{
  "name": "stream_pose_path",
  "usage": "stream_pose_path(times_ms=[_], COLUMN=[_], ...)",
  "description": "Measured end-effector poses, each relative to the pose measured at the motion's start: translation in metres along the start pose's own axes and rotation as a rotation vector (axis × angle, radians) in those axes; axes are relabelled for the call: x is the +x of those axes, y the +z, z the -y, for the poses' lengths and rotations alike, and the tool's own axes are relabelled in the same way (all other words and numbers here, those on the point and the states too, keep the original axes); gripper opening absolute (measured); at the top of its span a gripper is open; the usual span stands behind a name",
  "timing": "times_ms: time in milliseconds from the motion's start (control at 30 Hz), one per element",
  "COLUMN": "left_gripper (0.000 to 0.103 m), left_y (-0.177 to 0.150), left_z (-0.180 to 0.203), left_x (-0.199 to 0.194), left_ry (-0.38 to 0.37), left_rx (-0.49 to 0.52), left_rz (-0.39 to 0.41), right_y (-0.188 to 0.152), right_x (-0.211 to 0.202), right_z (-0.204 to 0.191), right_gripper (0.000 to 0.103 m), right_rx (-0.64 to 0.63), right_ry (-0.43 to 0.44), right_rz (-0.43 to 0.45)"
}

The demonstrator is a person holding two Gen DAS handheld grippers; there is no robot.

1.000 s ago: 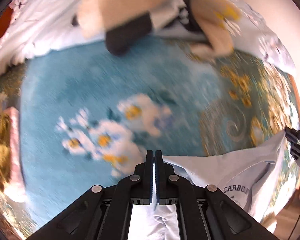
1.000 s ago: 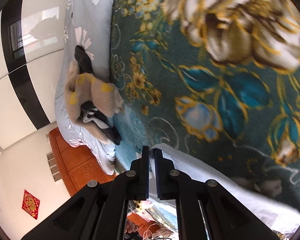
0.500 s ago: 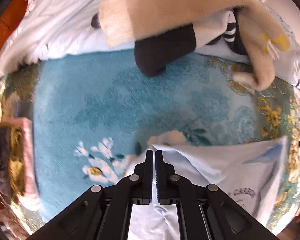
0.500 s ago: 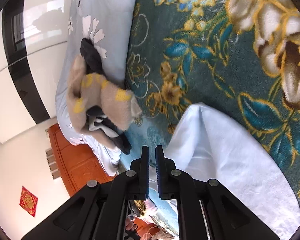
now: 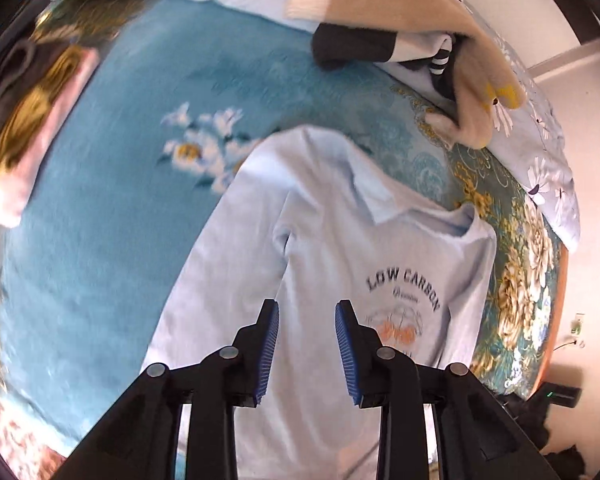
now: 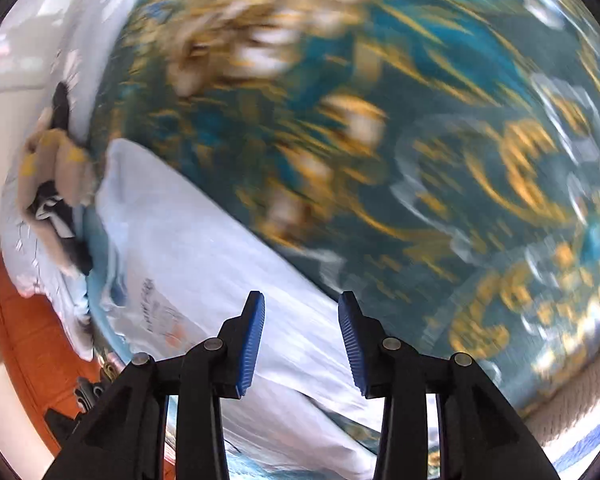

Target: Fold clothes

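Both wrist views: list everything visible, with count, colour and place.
polo shirt: one, pale blue, "LOW CARBON" print, spread face up on the blanket.
blanket: one, teal with white and gold flowers, covering the bed.
quilt: one, light blue with daisies, bunched along the far edge.
clothes heap: one, beige, black and striped pieces, on the quilt.
folded stack: one, pink, yellow and grey, at the blanket's left edge.
bed frame: orange wood, beside the quilt.
left tool: black, blue pads, open above the shirt.
right tool: black, blue pads, open above the shirt.
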State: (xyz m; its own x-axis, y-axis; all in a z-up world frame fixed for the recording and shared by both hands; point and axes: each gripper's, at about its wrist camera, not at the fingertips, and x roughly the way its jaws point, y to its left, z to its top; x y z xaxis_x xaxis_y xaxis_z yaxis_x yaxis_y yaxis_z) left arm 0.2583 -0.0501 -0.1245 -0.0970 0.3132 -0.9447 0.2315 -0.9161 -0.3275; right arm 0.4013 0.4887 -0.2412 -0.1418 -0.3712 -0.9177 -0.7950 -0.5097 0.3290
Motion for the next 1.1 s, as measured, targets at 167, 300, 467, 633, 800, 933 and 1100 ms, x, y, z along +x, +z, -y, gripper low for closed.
stream_pose_path(times_ms=[167, 300, 467, 633, 800, 933, 1100], left_gripper=[0.033, 0.036, 0.038, 0.038, 0.039, 0.039, 0.040], left_y=[-0.025, -0.040, -0.057, -0.069, -0.078, -0.080, -0.073], left_z=[-0.003, -0.001, -0.004, -0.013, -0.015, -0.011, 0.003], left_x=[-0.019, -0.043, -0.066, -0.075, -0.073, -0.068, -0.057], left_ry=[-0.008, -0.026, -0.021, -0.011, -0.007, -0.004, -0.007], left_rx=[0.053, 0.099, 0.127, 0.124, 0.110, 0.082, 0.064], left_rz=[-0.010, 0.004, 0.024, 0.029, 0.014, -0.002, -0.028], right_y=[-0.037, -0.049, -0.053, -0.055, -0.054, -0.054, -0.050], right_x=[0.007, 0.013, 0.008, 0.000, 0.008, 0.015, 0.013], right_z=[0.037, 0.036, 0.024, 0.031, 0.022, 0.008, 0.004], right_gripper=[0.041, 0.041, 0.041, 0.042, 0.057, 0.047, 0.006], right_rx=[0.045, 0.029, -0.001, -0.019, -0.098, -0.129, -0.112], right_ry=[-0.037, -0.078, -0.129, -0.135, -0.157, -0.260, -0.279], right_rz=[0.026, 0.071, 0.134, 0.170, 0.148, 0.146, 0.095])
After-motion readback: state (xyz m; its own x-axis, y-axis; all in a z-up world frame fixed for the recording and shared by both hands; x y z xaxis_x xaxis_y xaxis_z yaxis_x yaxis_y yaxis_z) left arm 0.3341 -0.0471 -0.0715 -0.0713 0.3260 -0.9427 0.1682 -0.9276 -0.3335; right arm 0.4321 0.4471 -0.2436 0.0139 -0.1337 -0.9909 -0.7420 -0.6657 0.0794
